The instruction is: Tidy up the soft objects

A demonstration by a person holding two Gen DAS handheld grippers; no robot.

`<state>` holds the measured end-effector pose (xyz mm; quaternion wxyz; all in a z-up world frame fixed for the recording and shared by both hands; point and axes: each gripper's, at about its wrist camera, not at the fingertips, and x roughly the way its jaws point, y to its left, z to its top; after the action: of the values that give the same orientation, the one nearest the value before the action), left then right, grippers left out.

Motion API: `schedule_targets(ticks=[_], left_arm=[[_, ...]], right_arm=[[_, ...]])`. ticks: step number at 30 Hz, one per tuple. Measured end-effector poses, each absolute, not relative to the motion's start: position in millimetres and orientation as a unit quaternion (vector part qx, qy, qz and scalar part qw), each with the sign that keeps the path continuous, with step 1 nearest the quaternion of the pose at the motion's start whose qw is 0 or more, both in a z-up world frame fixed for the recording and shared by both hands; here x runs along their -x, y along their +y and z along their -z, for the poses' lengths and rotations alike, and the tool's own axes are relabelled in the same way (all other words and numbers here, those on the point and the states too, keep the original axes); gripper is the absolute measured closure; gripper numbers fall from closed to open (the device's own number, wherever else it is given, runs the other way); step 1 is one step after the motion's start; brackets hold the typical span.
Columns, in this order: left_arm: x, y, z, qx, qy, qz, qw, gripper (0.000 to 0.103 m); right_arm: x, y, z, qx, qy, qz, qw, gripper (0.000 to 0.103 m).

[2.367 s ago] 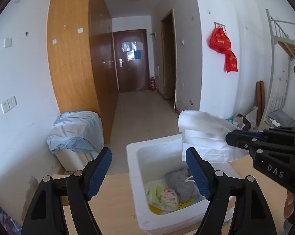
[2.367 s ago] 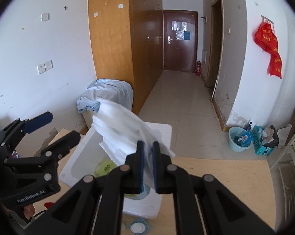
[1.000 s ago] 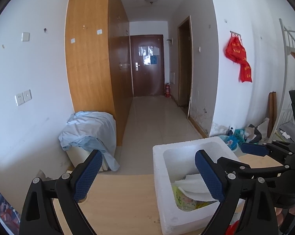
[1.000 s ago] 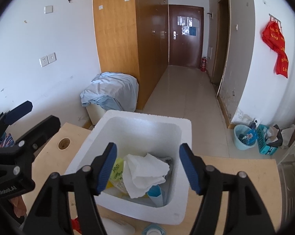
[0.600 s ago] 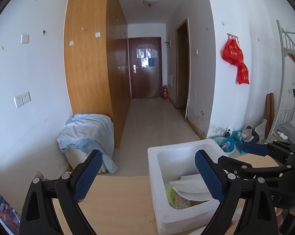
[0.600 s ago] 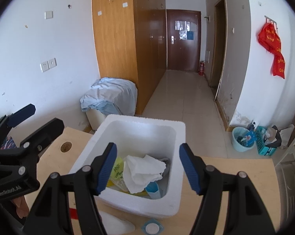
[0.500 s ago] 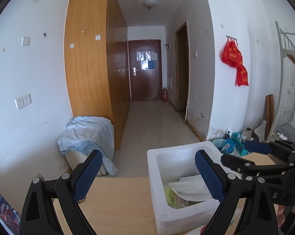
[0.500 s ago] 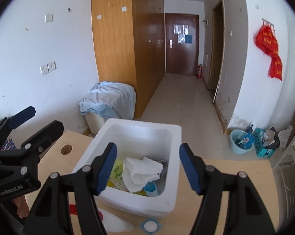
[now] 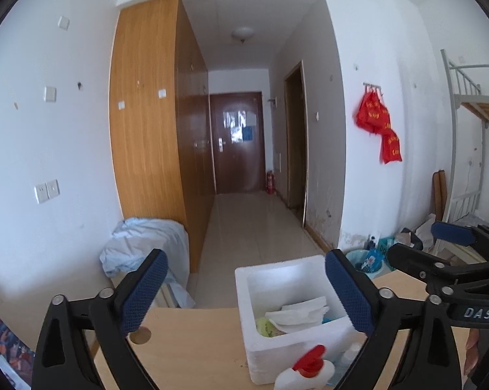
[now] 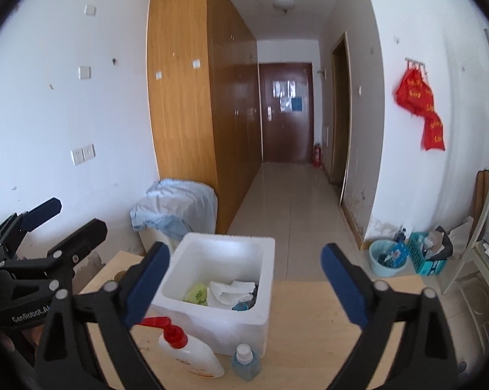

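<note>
A white foam box (image 10: pixel 244 317) (image 9: pixel 264 341) stands on the wooden table (image 10: pixel 309 331). Inside it lie a crumpled white cloth (image 10: pixel 226 291) (image 9: pixel 299 313), a green-yellow packet (image 10: pixel 197 292) and other soft items. My right gripper (image 10: pixel 244 287) hangs above and behind the box, its jaws still opening, nothing between them. My left gripper (image 9: pixel 246 294) is open and holds nothing; it stands back from the box, to its left. Each gripper shows at the edge of the other's view.
A white bottle with a red pump cap (image 10: pixel 187 351) (image 9: pixel 306 373) and a small clear bottle (image 10: pixel 244 362) stand on the table before the box. A round hole (image 9: pixel 140 336) is in the tabletop. Beyond the table lie a cloth-covered unit (image 10: pixel 176 211), a corridor, a blue bucket (image 10: pixel 387 256).
Both grippers have pulled back and up from the box, so it looks smaller and the two bottles have come into view. The right jaws stand wider than before.
</note>
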<state>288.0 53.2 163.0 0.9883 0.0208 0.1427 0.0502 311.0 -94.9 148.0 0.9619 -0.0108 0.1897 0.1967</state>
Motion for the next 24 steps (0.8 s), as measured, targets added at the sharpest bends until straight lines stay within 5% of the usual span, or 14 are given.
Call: schedule_targets(ticks=[24], left_arm=[[-150.5, 24.3, -203.6, -0.034, 0.058, -0.071, 0.995, 0.000]], right_arm=[[-203.4, -129.7, -170.4, 0.003, 0.117, -0.188, 0.975, 0.000]])
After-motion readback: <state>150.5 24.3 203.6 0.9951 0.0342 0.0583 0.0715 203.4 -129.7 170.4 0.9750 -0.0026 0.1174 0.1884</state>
